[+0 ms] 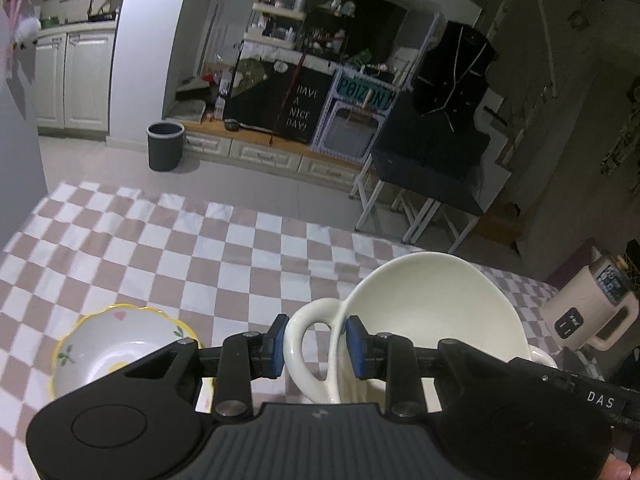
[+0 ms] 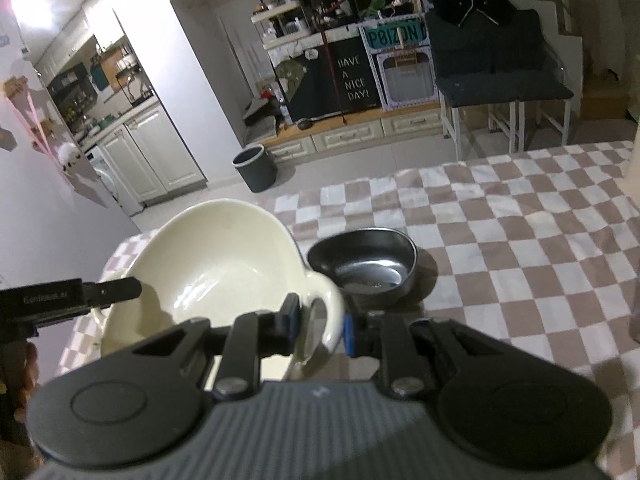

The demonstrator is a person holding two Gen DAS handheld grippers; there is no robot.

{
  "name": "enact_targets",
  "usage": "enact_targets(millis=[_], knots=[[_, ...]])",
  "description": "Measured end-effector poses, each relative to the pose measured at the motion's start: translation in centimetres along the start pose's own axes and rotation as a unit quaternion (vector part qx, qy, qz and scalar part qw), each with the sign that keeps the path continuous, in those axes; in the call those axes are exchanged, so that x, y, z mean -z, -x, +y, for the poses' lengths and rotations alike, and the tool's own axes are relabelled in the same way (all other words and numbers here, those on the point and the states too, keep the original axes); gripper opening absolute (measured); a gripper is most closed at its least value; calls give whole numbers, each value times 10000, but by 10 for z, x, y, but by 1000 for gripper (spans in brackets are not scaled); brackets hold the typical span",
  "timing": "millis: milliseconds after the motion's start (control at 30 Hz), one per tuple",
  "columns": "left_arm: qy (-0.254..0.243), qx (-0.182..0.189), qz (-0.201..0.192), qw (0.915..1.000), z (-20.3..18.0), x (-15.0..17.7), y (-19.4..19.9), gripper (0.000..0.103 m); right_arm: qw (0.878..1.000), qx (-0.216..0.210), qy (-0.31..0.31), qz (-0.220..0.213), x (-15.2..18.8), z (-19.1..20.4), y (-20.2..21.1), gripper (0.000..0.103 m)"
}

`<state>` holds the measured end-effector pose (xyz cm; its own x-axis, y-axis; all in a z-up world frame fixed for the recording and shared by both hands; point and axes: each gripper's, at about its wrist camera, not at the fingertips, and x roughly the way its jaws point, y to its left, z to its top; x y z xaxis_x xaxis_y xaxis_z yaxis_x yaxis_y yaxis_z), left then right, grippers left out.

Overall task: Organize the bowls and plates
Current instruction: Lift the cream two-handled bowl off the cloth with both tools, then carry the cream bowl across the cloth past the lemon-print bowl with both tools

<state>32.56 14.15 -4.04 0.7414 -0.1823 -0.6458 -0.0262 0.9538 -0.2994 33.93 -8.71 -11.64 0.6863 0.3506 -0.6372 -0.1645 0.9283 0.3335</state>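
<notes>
A cream bowl (image 1: 432, 312) with a loop handle on each side hangs tilted above the checkered tablecloth (image 1: 192, 248). My left gripper (image 1: 318, 344) is shut on one loop handle (image 1: 298, 352), its blue pads pressing either side. In the right wrist view my right gripper (image 2: 320, 326) is shut on the other handle (image 2: 330, 304) of the same cream bowl (image 2: 212, 268). A flower-painted bowl with a yellow rim (image 1: 120, 344) sits on the cloth to the left. A dark metal bowl (image 2: 364, 266) stands just beyond the right handle.
A beige appliance with a handle (image 1: 592, 312) stands at the table's right end. Past the tablecloth's (image 2: 520, 240) far edge lie a tiled floor, a dark bin (image 2: 256, 168), low drawers and a black-covered stand (image 1: 432, 160).
</notes>
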Motion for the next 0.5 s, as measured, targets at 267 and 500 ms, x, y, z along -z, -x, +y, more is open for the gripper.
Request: enact_targets(millis=[267,500], knots=[[-8,-90,-190,9998,-7,25,53,32,9998,-178,16,-40,16,9,41,25],[170,-103,-247,9995,-3,54,89,31,9995,-307,81,26,34,15,64,24]])
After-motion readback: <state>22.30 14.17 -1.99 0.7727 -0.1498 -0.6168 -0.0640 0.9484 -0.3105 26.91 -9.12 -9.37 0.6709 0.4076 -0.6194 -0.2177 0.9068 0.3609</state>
